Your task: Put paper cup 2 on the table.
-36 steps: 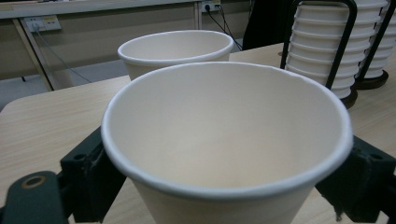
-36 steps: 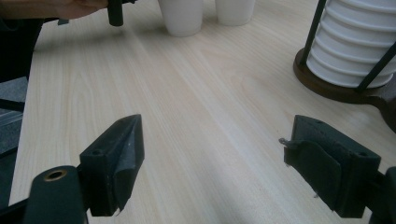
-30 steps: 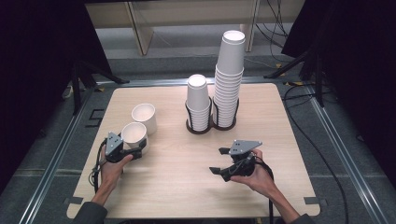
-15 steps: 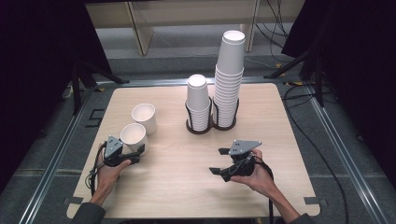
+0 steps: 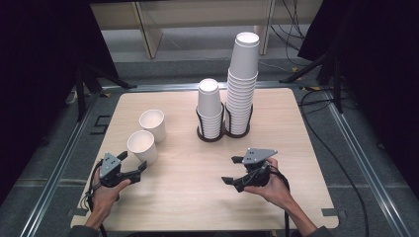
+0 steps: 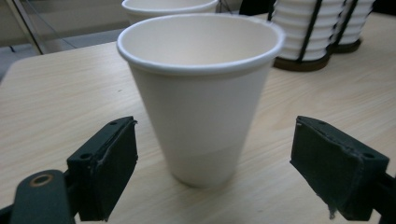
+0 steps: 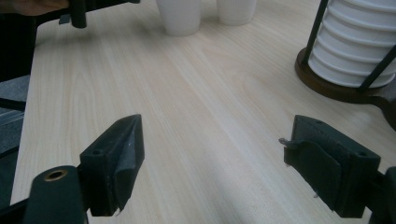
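Having drawn back toward the tabletop's near left corner, the left gripper [image 5: 129, 165] gaped empty; the cup [image 6: 198, 88] stood released near the left edge, just placed.

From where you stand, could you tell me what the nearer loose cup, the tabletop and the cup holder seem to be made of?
Nearer loose cup: probably paper, matte white, with a rolled rim.
Tabletop: pale wood or wood-look laminate, with straight grain lines; which one is unclear.
Cup holder: dark round base, possibly wood, with thin black uprights that look like metal wire.

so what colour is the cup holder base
Dark brown base, clearest in the right gripper view.
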`<state>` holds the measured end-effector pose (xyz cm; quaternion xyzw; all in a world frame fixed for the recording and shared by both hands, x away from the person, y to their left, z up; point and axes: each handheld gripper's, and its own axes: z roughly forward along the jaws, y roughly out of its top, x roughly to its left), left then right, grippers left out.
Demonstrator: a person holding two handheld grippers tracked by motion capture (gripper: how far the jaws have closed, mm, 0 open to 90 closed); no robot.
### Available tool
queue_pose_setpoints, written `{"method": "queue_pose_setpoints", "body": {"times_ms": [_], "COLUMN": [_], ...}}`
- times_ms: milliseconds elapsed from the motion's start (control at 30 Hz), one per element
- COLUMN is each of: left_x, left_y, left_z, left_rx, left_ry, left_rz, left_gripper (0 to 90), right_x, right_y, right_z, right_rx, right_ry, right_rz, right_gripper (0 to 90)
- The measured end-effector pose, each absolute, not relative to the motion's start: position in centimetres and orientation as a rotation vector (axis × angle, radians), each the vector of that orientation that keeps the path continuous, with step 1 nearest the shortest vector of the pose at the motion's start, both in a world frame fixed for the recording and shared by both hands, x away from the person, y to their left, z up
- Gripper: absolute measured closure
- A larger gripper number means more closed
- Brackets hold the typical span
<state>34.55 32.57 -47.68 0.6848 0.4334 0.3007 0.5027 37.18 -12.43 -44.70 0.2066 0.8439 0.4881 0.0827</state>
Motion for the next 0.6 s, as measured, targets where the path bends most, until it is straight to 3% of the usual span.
{"method": "queue_pose_setpoints", "body": {"times_ms": [600], "left_x": [29.2], "left_y": [29.7], "left_z": [-46.1], "left_rx": [1.647], "left_ry": [0.949], "left_rz": [0.662], "left_gripper": [14.0], "right_x": [37.1], "right_y": [-12.9], "right_z": [-44.8], "right_rx": [0.697], "right_ry": [2.523], "right_rz": [1.467], "right_gripper": [18.7]}}
